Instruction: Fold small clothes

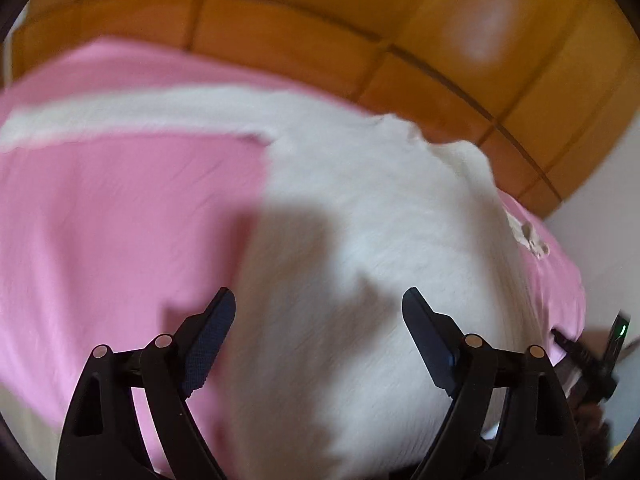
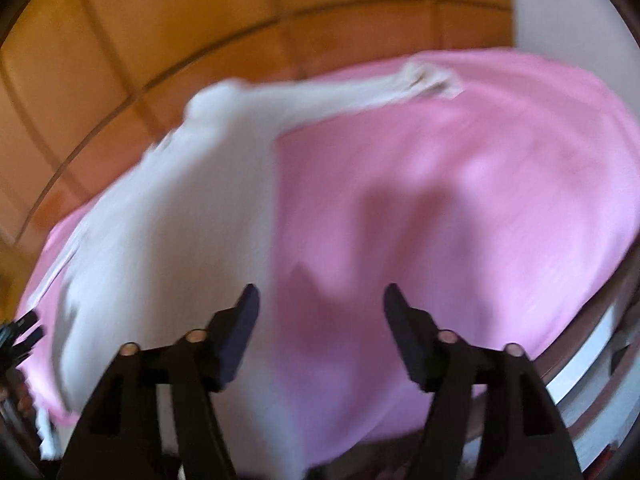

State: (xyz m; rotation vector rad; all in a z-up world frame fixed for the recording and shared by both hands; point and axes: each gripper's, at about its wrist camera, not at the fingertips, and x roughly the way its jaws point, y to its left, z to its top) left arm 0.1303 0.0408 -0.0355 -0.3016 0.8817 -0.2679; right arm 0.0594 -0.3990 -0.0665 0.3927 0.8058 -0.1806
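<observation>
Both the left gripper [image 1: 319, 300] and right gripper [image 2: 321, 296] hover spread and empty above the soft white garment [image 1: 360, 220] spread on the pink cloth-covered surface [image 1: 120, 216]. Folding seems barely begun; next, an edge needs pinching.

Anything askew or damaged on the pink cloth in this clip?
Nothing looks damaged. The white garment lies rumpled and partly spread on the pink cloth, one end bunched. Both frames are motion-blurred. Left gripper and right gripper are open, holding nothing.
</observation>
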